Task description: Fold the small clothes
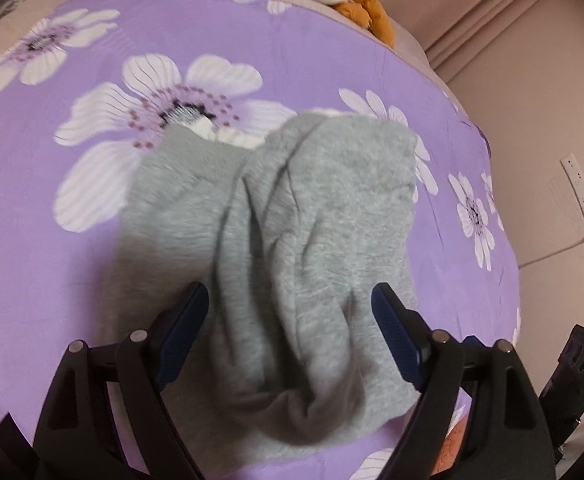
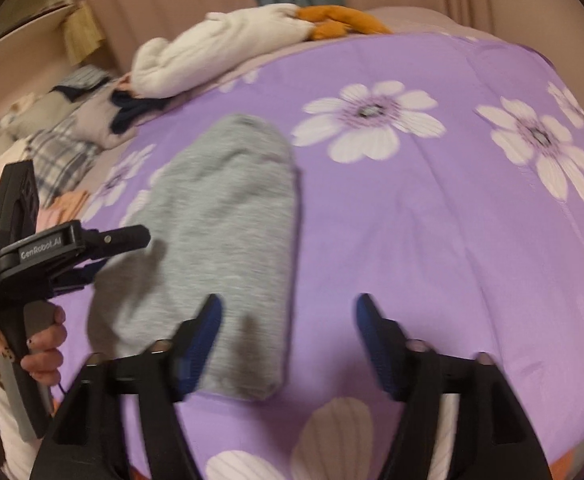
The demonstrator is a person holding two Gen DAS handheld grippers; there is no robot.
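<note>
Right wrist view, read left to right: at the far left a hand (image 2: 42,346) holds the left claw (image 2: 104,252), whose tip hangs just beside the left edge of a grey garment (image 2: 220,240). The garment lies folded on the purple flowered bed cover (image 2: 432,240), its long axis running away toward a pile of other clothes (image 2: 64,132). The right claw (image 2: 290,344) stands wide open and empty, its left finger over the garment's near end, its right finger over bare cover. In the left wrist view the left claw (image 1: 290,328) is also spread wide, the grey cloth between its fingers but not pinched. Both claws look equally near.
</note>
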